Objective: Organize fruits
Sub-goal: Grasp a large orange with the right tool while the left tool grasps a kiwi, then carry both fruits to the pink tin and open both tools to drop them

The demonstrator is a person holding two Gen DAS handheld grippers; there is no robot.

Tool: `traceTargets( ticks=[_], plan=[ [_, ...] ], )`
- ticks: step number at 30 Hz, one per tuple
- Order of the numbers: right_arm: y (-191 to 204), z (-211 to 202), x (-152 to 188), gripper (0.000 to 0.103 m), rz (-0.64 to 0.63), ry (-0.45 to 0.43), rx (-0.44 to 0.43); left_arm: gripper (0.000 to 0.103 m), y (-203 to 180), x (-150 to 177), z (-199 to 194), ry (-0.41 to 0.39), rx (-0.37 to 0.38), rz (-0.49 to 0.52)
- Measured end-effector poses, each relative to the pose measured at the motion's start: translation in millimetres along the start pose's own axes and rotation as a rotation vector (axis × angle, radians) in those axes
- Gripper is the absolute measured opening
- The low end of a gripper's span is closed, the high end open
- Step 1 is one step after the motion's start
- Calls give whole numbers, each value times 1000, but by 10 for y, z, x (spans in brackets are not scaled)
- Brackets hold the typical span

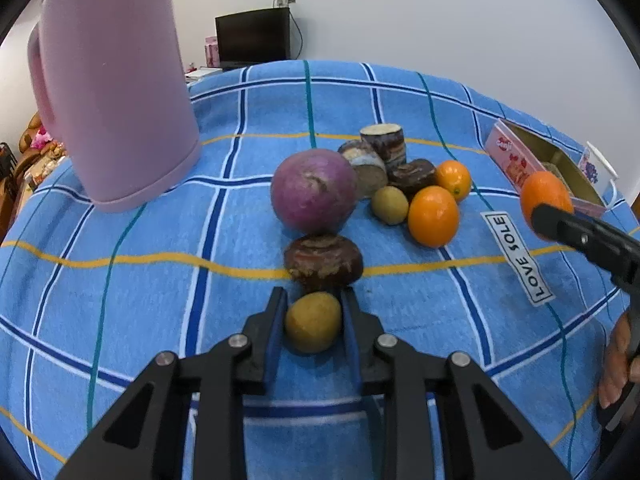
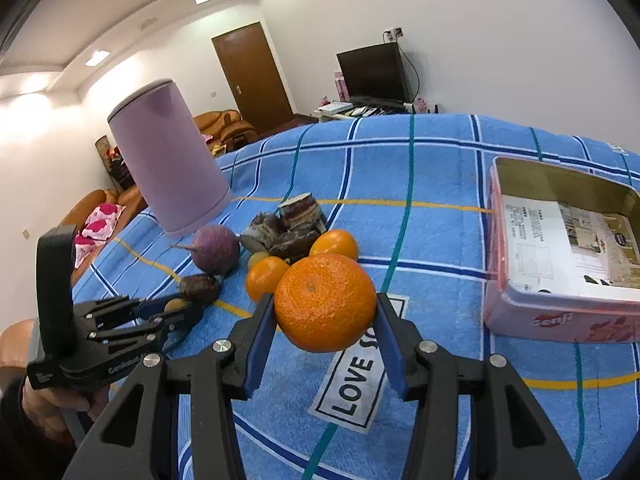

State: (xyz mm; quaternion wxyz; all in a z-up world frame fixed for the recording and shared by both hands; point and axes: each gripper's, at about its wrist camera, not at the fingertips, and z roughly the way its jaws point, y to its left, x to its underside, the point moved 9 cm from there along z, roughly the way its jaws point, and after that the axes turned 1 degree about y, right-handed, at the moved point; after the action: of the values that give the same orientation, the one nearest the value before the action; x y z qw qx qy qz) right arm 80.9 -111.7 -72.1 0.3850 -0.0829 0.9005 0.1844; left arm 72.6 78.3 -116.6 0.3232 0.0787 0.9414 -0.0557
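Blue checked cloth covers the tabletop (image 1: 120, 300) in a living room. My right hand-held gripper (image 2: 325, 312) is clenched on a big orange (image 2: 325, 302) and holds it up in the air, near the open pink tin box (image 2: 560, 280). I think the next move is to carry it over the box and let go gently. My left hand-held gripper (image 1: 314, 312) has a small yellow fruit (image 1: 313, 322) between its fingers down on the cloth; I cannot tell if it is squeezing yet. More fruits sit in a pile (image 1: 384, 184) behind it. A cloth tag (image 1: 518, 258) reads "LOVE SOLE". The box says "zenji".
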Motion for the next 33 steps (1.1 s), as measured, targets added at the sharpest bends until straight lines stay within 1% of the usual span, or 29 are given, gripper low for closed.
traceTargets(
  ticks=[4,8,11,14,16,20,24,26,29,31,33],
  plan=[
    [-44,-102,-67,50,-1,-44,10,28,-19,-10,-188,-47,35,-10],
    [-139,-211,-144,50,1,-86,34,28,-135,-155,-472,-126,61,8],
    [-250,-331,-217,50,-9,-128,75,28,-287,-269,-605,-168,78,38],
    [-448,-479,-275,50,-7,-173,135,28,-537,-404,-676,-202,104,75],
    [-635,-584,-293,50,-13,-200,190,28,-659,-484,-657,-207,113,91],
    [-994,-751,-298,50,-22,-219,276,28,-1011,-614,-601,-226,145,124],
    [-1468,-919,-299,50,25,-227,353,28,-1416,-791,-566,-261,194,155],
    [-1643,-987,-294,50,40,-229,384,28,-1654,-881,-544,-277,219,180],
    [-1858,-1069,-282,50,46,-226,422,28,-1935,-965,-500,-293,236,209],
    [-1998,-1100,-262,50,48,-215,443,28,-2122,-1010,-430,-290,255,217],
    [-2109,-1116,-230,50,58,-200,446,28,-2318,-1036,-331,-274,277,221]
  ],
)
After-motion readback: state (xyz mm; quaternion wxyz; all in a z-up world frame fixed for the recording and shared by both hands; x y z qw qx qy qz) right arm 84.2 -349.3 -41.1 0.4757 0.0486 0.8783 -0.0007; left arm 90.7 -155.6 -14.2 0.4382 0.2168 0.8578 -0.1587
